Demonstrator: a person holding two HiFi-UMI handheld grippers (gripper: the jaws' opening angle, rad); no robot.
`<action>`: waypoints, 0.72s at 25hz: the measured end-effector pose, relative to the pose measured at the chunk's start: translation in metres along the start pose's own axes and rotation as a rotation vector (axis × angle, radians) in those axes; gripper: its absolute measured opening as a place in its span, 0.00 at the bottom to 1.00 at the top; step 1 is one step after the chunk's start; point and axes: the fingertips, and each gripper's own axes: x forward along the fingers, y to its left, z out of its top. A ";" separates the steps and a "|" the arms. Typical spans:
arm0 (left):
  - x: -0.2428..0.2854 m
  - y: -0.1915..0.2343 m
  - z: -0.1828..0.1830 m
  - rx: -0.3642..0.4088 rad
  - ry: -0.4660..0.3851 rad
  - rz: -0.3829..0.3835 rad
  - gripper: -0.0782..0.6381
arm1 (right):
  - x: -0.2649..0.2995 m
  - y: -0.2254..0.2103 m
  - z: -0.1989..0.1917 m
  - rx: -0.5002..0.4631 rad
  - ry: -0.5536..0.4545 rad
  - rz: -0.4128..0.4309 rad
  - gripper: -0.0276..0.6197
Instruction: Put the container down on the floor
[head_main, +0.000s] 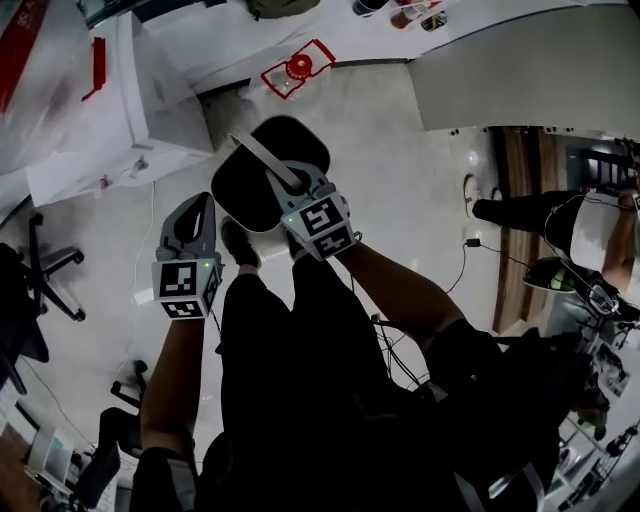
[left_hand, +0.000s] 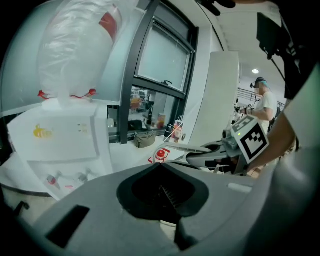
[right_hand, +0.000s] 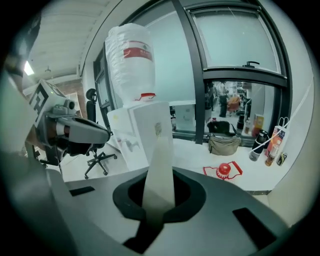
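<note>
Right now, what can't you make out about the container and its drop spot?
- Black rounded container: the head view shows one side only; its underside and the grey floor beneath are hidden by it.
- Its height above the floor: unreadable from the steep downward head view.
- Right gripper view: only the white strap shows; the right gripper body hides the container.

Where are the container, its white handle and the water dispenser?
container (head_main: 245, 195), head view, black top surface beside the handle.
white handle (right_hand: 159, 170), right gripper view, middle of the strip.
water dispenser (left_hand: 60, 140), left gripper view, white front panel.
</note>
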 end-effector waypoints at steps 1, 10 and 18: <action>0.005 0.001 -0.008 0.000 0.014 0.007 0.13 | 0.006 -0.002 -0.008 0.001 0.009 0.000 0.07; 0.043 0.020 -0.062 -0.025 0.080 0.041 0.13 | 0.052 -0.010 -0.071 0.035 0.088 0.006 0.06; 0.079 0.025 -0.111 -0.032 0.125 0.036 0.13 | 0.088 -0.014 -0.118 0.034 0.105 0.025 0.06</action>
